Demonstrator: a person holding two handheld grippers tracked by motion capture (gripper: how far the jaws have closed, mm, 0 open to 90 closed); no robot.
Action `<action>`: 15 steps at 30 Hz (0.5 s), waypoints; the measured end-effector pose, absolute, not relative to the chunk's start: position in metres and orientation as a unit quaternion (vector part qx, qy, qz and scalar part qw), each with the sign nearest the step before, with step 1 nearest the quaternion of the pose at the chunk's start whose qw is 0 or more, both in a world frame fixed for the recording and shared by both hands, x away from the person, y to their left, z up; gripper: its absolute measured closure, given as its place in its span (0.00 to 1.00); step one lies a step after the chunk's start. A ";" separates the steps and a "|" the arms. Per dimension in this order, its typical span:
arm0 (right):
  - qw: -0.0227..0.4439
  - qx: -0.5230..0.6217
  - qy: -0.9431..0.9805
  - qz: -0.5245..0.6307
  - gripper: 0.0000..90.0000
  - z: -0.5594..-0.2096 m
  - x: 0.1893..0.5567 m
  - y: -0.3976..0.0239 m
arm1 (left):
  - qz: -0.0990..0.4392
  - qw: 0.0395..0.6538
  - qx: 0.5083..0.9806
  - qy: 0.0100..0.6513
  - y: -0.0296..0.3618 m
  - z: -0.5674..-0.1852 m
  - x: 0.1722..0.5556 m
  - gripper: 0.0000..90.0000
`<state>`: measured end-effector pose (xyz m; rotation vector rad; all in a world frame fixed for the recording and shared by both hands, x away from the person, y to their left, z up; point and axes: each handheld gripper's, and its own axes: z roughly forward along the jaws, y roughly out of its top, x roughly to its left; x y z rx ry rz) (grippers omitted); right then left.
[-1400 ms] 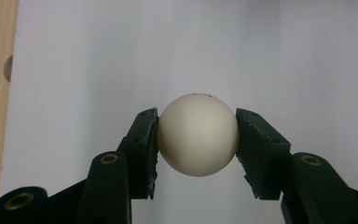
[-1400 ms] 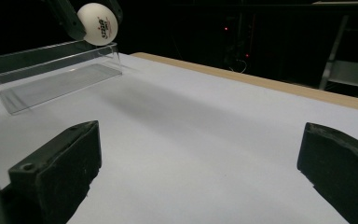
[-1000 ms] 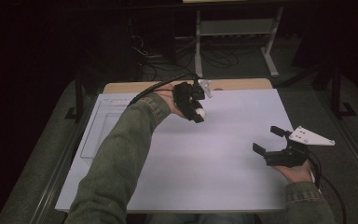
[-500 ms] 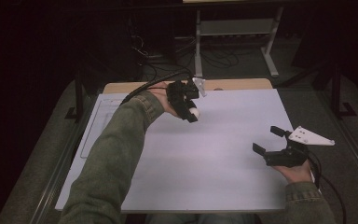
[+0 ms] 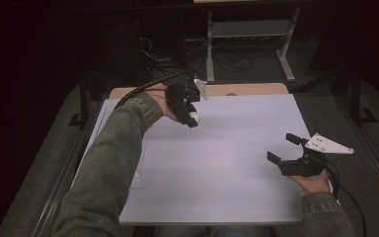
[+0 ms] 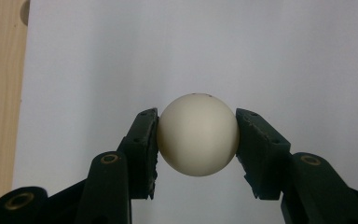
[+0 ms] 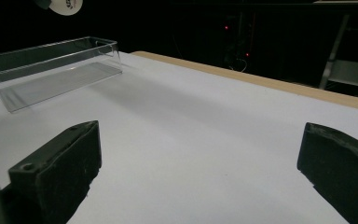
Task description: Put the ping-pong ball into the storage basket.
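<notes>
Left hand-held gripper point(image 6: 196, 140): jaws clamped on a ball, one pad on each side of it; in the high view it is held over the far part of the desk, left of centre point(image 5: 187, 106).
Ball point(image 6: 198, 134): cream-white, smooth, matt, round; held clear of the surface, between the two black pads. In the high view a small white part shows at the jaw tips point(image 5: 194, 116).
Markings on ball: a few tiny dark specks at the top edge; too small to read.
Right hand-held gripper point(image 5: 282, 149): jaws wide apart, nothing between them; held low over the near right part of the desk, well apart from the left one. Grey three-cornered plate on top.
Desk point(image 5: 237, 148): white sheet over a wooden top; a wood strip shows along the far edge.
Clear tray point(image 7: 51, 70): transparent, long, shallow, on the desk's left side; nothing seen in it.
Other writing: a white object at the top edge of the right gripper view point(image 7: 65, 5) carries dark characters, cut off and unreadable.
Sleeves: olive green on both forearms.
</notes>
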<state>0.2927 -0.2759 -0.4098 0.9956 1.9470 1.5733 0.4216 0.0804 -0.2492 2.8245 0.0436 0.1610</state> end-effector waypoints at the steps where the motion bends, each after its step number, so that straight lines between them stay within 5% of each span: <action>1: 0.222 0.361 0.705 0.569 0.00 -0.410 0.293 -0.276 | 0.057 0.155 0.986 0.015 0.082 -0.249 0.422 0.57; 15: 0.222 0.361 0.705 0.569 0.00 -0.410 0.293 -0.276 | 0.054 0.140 0.988 0.020 0.099 -0.246 0.418 0.57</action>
